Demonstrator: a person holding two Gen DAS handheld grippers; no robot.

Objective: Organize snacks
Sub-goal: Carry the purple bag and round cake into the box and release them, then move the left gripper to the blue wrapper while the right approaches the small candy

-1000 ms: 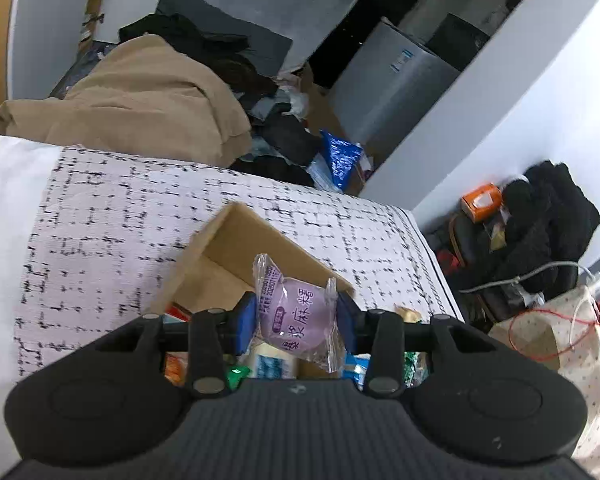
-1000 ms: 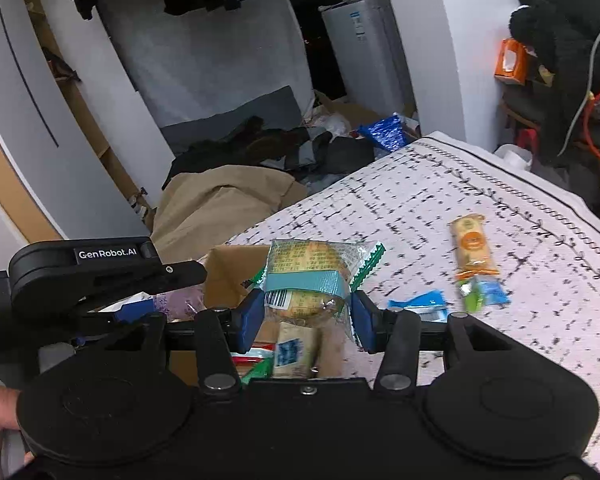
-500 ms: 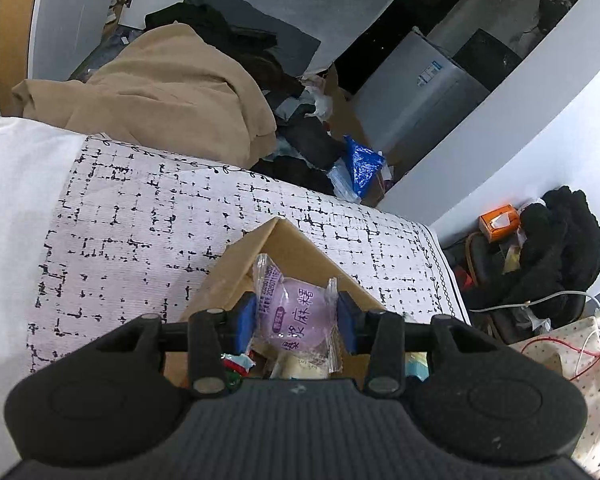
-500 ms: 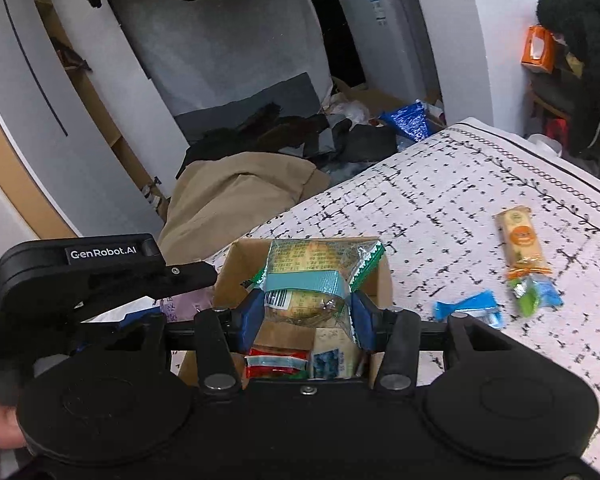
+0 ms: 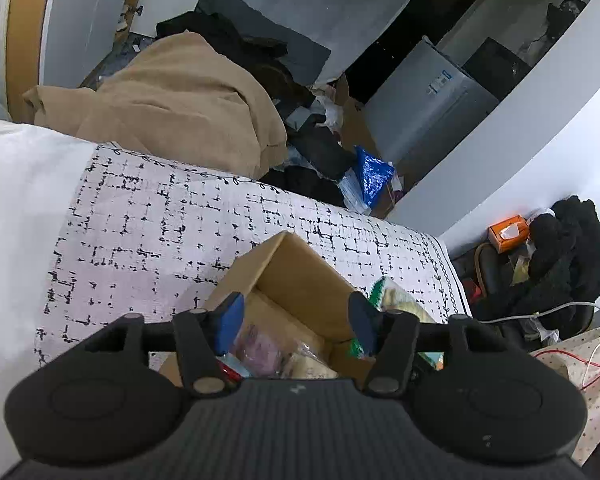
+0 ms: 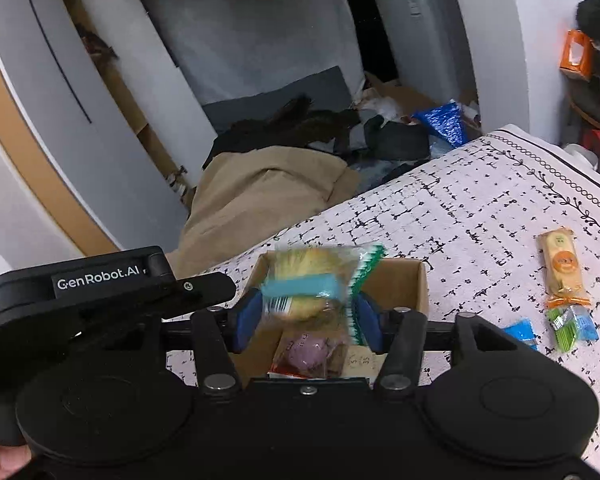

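Observation:
A cardboard box (image 5: 295, 268) sits on the black-and-white patterned cloth (image 5: 159, 216). My left gripper (image 5: 295, 324) is open above the box, and the purple snack packet (image 5: 259, 344) lies inside it, also seen in the right wrist view (image 6: 308, 354). My right gripper (image 6: 306, 322) hovers over the same box (image 6: 404, 284); its jaws have spread and the yellow-green snack packet (image 6: 316, 280) sits blurred between them, seemingly loose. The left gripper body (image 6: 99, 292) shows at the left of the right wrist view.
On the cloth right of the box lie an orange-labelled bar (image 6: 562, 266), a green packet (image 6: 572, 326) and a blue packet (image 6: 520, 330). Beyond the table edge are a tan blanket (image 5: 179, 108), dark clothes and a blue bag (image 5: 372, 176).
My left gripper opened and dropped the purple packet into the box. My right gripper moved over the box and its jaws widened around the yellow-green packet.

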